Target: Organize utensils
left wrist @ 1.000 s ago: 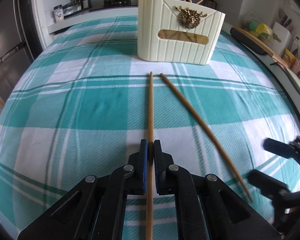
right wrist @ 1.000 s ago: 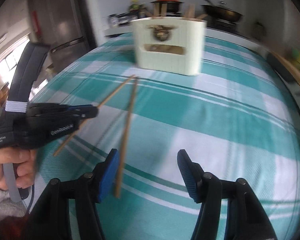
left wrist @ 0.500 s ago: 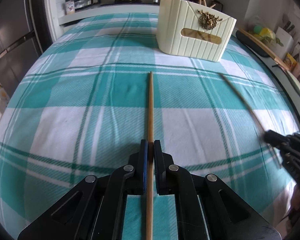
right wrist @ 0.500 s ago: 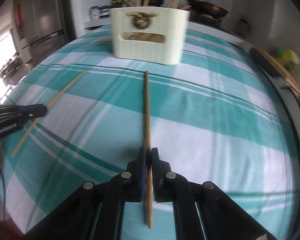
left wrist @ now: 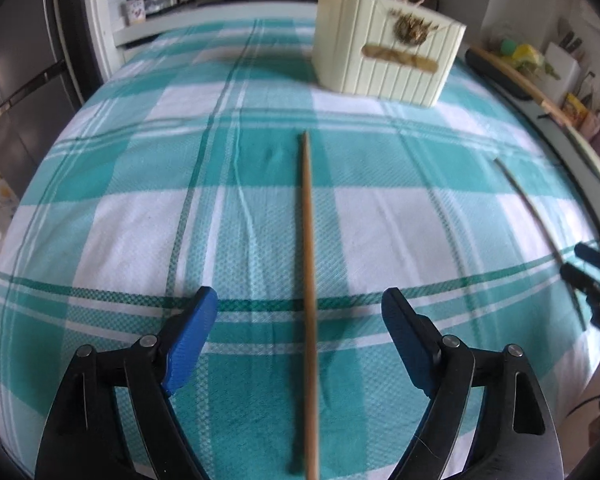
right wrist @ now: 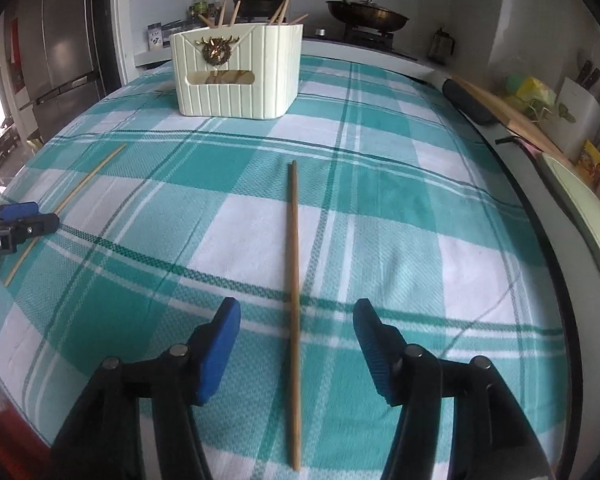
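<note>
Both sets of tongs are opening, each with a chopstick lying loose between its blue pads on the checked desk (right wrist: 400, 208); the left tongs (left wrist: 300, 304) straddle one chopstick (left wrist: 308, 264), the right tongs (right wrist: 296, 316) another (right wrist: 293, 264); the cream holder (right wrist: 236, 72) stands beyond, well apart. A good regrasp would probably centre each stick, close squarely, then lift without dragging the cloth.

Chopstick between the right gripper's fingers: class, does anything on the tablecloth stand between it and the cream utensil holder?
Nothing visible does. Only bare checked tablecloth lies between the chopstick and the utensil holder; the right gripper's opening jaws flank it without touching.
</note>
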Available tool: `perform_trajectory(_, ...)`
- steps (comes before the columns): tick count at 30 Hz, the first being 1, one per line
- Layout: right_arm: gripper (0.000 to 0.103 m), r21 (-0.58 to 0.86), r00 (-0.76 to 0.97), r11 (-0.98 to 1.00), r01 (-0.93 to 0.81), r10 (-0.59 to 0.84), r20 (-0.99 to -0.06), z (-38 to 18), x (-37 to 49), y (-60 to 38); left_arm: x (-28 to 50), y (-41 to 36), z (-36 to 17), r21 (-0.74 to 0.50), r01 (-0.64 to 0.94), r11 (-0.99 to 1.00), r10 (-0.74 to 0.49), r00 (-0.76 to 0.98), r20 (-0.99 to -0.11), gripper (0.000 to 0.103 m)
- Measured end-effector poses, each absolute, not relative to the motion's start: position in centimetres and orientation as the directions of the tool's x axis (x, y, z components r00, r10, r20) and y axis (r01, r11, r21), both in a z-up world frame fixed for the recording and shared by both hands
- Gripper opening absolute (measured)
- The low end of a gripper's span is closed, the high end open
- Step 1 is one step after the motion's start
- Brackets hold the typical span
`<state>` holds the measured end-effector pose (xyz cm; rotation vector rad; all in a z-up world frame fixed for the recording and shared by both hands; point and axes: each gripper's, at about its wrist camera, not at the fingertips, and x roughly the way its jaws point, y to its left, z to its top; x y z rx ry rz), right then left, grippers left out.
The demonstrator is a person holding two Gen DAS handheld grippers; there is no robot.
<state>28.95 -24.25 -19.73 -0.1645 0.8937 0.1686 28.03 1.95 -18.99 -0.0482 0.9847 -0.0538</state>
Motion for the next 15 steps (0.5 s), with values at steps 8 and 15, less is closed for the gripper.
perform_trajectory(8,0.061,-0.018,0.566,0.969,-0.245,0.127,-0.815,-20.9,30.2,-24.4,28.2,1.6,-19.7,-0.004,0.037,0.999,-0.024,0.538,-0.843,0.099)
perform_trajectory(15,0.062,-0.015,0.574,0.970,-0.244,0.132,-0.808,-21.0,30.0,-24.5,28.6,1.8,-19.6,-0.003,0.059,0.998,-0.033,0.515,-0.857,0.102)
